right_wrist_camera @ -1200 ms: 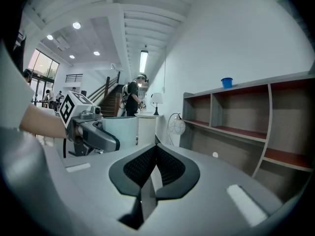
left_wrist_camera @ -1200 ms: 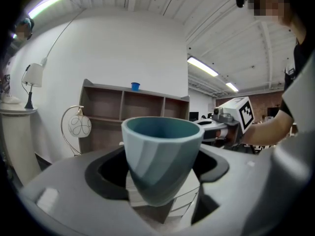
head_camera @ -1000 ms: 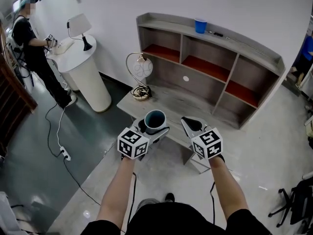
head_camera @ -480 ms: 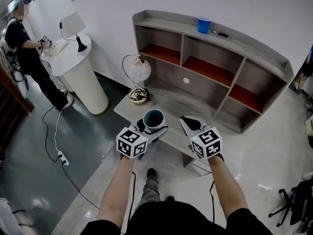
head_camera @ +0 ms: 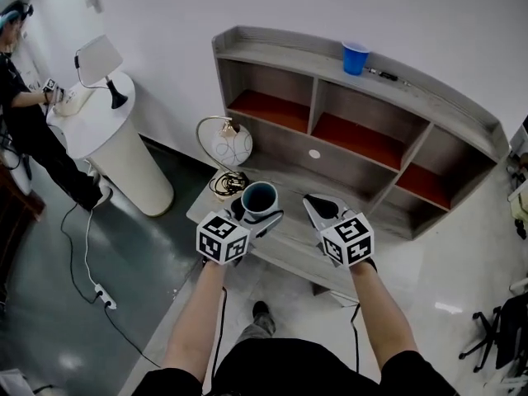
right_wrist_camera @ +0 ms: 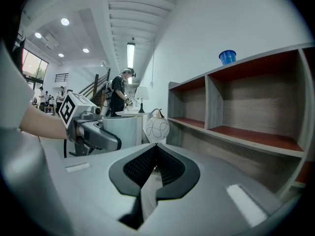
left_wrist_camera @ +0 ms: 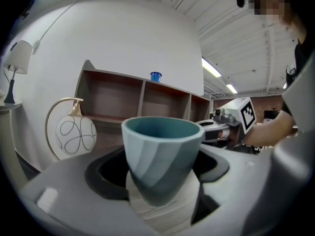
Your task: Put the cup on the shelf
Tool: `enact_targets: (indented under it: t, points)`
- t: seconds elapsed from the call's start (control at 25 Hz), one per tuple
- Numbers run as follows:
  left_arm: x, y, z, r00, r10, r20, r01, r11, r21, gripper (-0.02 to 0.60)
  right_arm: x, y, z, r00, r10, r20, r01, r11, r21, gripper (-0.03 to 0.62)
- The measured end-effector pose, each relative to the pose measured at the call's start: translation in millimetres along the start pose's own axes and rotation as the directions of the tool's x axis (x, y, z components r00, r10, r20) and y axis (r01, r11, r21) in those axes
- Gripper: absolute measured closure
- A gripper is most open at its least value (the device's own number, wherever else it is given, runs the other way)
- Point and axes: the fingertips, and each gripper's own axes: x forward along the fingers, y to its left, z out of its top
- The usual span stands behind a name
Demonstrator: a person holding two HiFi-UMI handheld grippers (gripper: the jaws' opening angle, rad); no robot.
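A teal cup stands upright between the jaws of my left gripper, which is shut on its lower part. In the left gripper view the cup fills the middle, its rim level. My right gripper hangs beside it, shut with nothing in it, and its pads meet. Ahead stands the grey shelf with red-floored compartments, also seen in both gripper views. A blue cup sits on its top board.
A low grey table lies right under the grippers, with a round globe lamp at its left end. At the left are a white pedestal with a desk lamp, a person and a floor cable.
The view has moved toward the shelf and table, which now sit closer and more centred. Both grippers keep their pose, the left still holding the cup.
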Motion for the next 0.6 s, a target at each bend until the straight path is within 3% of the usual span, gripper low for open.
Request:
enact_targets:
  t: [0.32, 0.6]
  points:
    - [27, 67, 23, 0.998, -0.065, -0.004, 0.065, 0.998, 0.022, 0.213, 59, -24, 19, 0.998, -0.064, -0.004, 0.064, 0.998, 0.016, 0.583]
    - [45, 92, 27, 0.994, -0.110, -0.006, 0.110, 0.994, 0.021, 0.213, 83, -36, 21, 0.995, -0.102, -0.020, 0.102, 0.994, 0.027, 0.583]
